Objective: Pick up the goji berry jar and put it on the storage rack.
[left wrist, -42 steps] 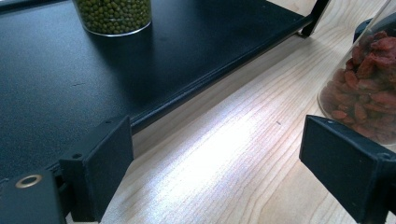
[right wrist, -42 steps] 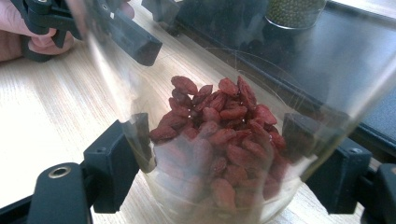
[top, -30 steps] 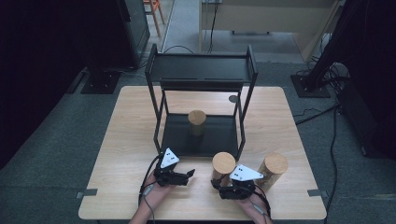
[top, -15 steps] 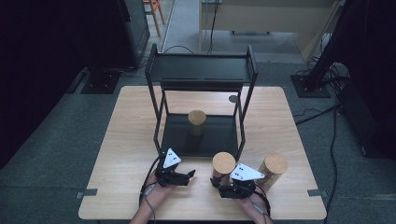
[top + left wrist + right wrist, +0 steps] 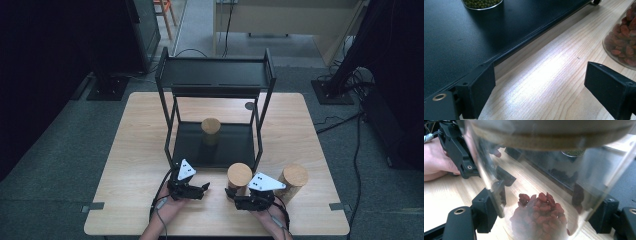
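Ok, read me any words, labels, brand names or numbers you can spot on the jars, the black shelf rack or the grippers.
None can be read.
Clear glass jar of red dried berries with a wooden lid: no label.
Second wooden-lidded jar: no label visible.
Jar of green beans on the black metal shelf rack: no label visible.
Grey three-cornered plates on the left gripper and right gripper: only small dark dots.

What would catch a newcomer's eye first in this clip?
The black rack at the table's middle, with one cork-lidded jar on its lower shelf. Near the front edge, the right gripper has its fingers on either side of a jar of red dried fruit, while the left gripper is open over bare wood.
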`<state>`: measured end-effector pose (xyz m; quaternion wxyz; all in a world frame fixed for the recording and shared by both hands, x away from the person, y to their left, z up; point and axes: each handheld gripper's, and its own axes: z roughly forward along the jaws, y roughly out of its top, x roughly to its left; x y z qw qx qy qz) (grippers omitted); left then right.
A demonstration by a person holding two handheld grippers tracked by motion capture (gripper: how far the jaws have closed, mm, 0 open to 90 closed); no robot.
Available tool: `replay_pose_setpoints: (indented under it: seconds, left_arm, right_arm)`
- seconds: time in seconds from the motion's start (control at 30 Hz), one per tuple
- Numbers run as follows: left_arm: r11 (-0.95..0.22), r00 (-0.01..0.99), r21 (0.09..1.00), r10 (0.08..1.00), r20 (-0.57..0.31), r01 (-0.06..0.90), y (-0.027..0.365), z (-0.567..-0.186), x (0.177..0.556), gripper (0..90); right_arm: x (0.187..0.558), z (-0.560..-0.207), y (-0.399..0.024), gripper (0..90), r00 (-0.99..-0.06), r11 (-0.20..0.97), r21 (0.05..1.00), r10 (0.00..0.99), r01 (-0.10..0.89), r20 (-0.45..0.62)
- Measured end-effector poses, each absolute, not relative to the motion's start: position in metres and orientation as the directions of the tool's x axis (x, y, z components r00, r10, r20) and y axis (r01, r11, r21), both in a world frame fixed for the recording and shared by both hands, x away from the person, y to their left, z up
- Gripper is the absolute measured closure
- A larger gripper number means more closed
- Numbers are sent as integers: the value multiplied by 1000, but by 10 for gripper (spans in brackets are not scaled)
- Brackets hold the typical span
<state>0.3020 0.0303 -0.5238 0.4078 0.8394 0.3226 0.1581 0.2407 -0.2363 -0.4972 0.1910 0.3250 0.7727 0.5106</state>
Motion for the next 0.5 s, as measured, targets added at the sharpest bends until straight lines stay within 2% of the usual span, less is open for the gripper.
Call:
replay_pose_setpoints:
  seconds: [0.5]
  left_arm:
    - [-472,739,775,674,9,421,28,-524,302,103]
  right_arm:
    - [241,-482,-239,247,-727,281,910,686,304,31]
